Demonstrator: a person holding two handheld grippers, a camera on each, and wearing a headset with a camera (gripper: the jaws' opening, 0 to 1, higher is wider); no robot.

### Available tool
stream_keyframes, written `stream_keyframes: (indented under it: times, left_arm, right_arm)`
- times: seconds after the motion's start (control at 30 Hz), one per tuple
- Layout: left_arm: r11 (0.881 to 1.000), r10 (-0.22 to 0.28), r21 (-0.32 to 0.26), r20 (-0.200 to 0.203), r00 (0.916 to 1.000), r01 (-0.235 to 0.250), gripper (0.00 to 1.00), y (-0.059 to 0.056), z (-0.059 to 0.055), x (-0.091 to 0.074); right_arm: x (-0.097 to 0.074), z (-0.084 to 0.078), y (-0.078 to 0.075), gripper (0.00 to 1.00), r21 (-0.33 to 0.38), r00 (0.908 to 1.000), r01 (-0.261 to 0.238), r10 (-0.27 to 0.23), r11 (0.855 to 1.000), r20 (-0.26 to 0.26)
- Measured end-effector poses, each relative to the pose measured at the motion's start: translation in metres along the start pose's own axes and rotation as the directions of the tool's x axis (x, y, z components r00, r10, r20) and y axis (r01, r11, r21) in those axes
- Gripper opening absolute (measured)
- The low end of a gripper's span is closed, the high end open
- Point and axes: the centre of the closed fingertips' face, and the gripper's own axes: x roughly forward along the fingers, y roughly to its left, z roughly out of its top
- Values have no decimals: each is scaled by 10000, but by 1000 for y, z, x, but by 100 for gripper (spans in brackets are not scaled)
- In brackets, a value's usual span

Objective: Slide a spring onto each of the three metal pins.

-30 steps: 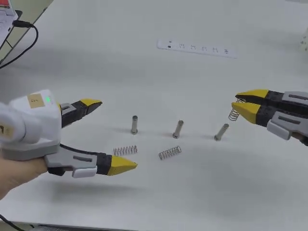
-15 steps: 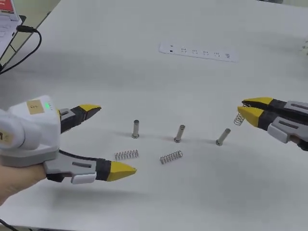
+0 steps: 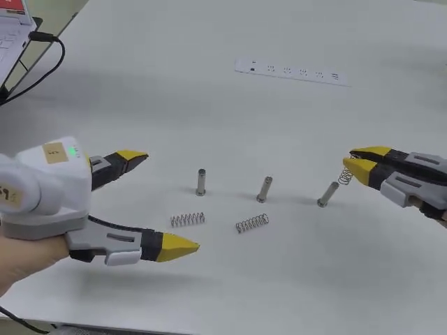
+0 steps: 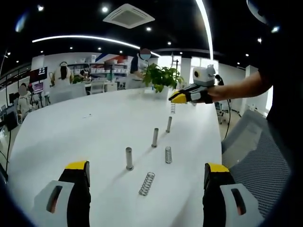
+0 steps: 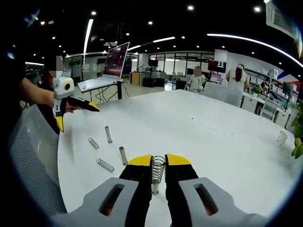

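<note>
Three pins (image 3: 264,188) stand on tabletop (image 3: 209,105), two springs (image 3: 187,220) lying nearside. Right gripper (image 3: 349,159) pinches third spring (image 3: 345,176) beside right pin (image 3: 327,193); left gripper (image 3: 172,200) agape.

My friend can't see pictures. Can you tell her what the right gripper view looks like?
The right hand-held gripper is shut on a small spring, right by the nearest metal pin on a white table. Further off stand two more pins, with two loose springs, and the left hand-held gripper hangs open.
</note>
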Motion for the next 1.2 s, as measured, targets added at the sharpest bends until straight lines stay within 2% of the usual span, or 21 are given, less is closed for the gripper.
stream_keyframes:
  times: [0.37, 1.2]
  left_arm:
    - [10000, -58, -39, -53, 10000, 58, 98, 0, -3, 0]
    - [10000, -23, -96, -79, 10000, 23, 98, 2, -6, -2]
  right_arm:
    - [9, -4, 0, 7, 68, 10000, -1, 1, 10000, -94]
    - [13, -14, 0, 7, 158, 9994, -49, 54, 9999, -333]
